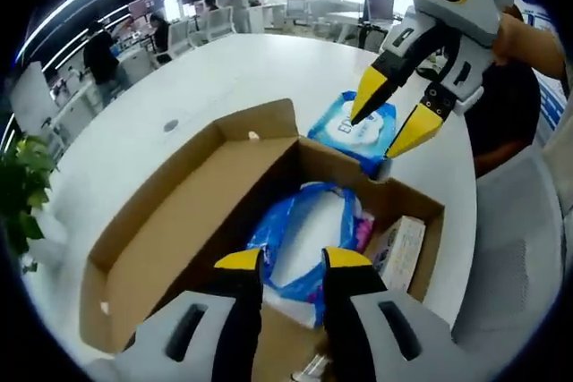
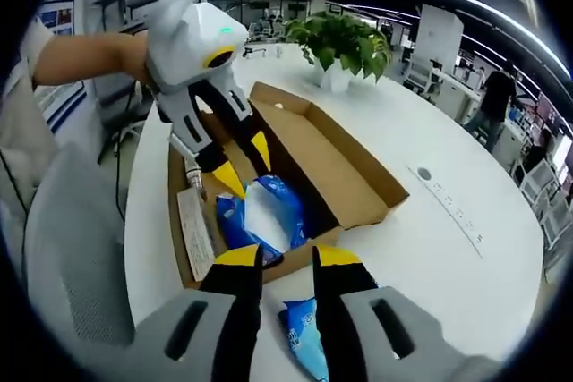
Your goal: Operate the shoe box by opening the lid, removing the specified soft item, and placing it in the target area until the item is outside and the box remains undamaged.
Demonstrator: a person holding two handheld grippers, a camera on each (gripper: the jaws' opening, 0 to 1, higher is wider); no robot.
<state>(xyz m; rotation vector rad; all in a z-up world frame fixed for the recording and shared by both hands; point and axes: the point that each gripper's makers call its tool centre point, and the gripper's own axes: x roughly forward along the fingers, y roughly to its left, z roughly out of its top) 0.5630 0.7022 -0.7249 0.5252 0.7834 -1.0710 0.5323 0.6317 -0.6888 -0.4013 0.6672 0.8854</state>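
- The shoe box (image 1: 170, 212) stood open on the white worktop (image 1: 215, 69), its lid (image 2: 336, 154) folded back flat from one long side.
- Inside the shoe box lay a blue and white soft pack (image 1: 300, 239), and beside it at one end a small cream carton (image 1: 403, 252).
- The left gripper (image 1: 291, 261) hung over the shoe box, just above the soft pack; its yellow-tipped fingers (image 1: 240, 261) stood a narrow gap apart with nothing between them. In the right gripper view the same gripper (image 2: 240, 165) reached down into the shoe box, its tips near the soft pack (image 2: 260, 216).
- A second blue and white wipes packet (image 1: 354, 127) lay on the worktop just outside the shoe box, touching or almost touching its far end wall.
- The right gripper (image 1: 392, 123) was poised above that wipes packet, fingers (image 1: 367, 96) spread moderately, gripping nothing. In its own view its fingers (image 2: 237, 261) framed the wipes packet (image 2: 304, 337) below, just outside the shoe box (image 2: 358, 194).
- A potted plant (image 2: 340, 42) stood on the worktop beyond the shoe box's lid.
- A round grommet (image 1: 170, 124) sat in the worktop beyond the lid.
- People sat at desks far behind the shoe box.
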